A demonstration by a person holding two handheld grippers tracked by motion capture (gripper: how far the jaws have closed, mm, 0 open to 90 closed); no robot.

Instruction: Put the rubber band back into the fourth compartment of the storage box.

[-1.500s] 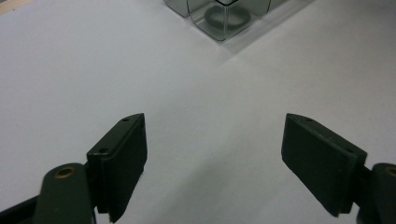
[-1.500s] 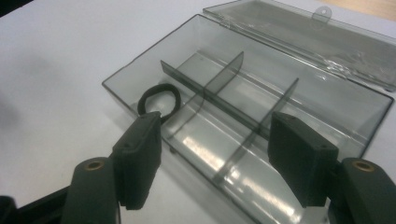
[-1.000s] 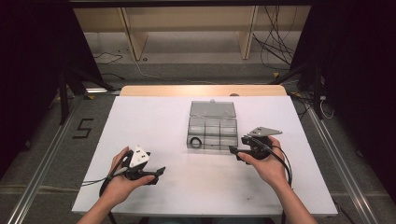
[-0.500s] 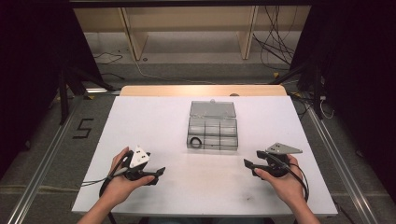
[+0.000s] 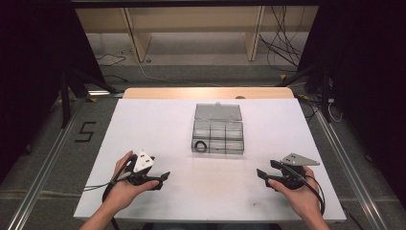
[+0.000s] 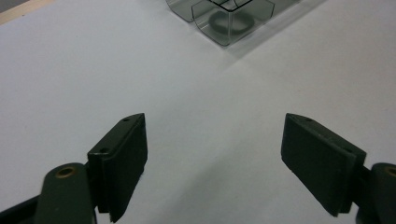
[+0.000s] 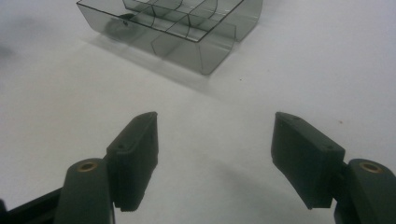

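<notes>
Pulled back from the clear compartment box over the last second: right gripper, earlier right beside the box's right edge, now low near the table's front edge, well apart from it. No change in the left gripper, resting at the front left.

Largest first: white table, bare under both tools. Next, the box, lid laid open behind it, ahead of and between the two grippers; up and to the right of the left gripper's spread jaws in its own view, up and to the left of the right gripper's. Smallest: a dark ring in the box's front-left compartment, nearer the left gripper, seen through the wall in the left gripper view.

Both tools spread wide, pinching nothing.

Judged: placing step done, hands withdrawn to rest. Likely next: reach forward for the lid and swing it shut, one tool steadying the box wall.
</notes>
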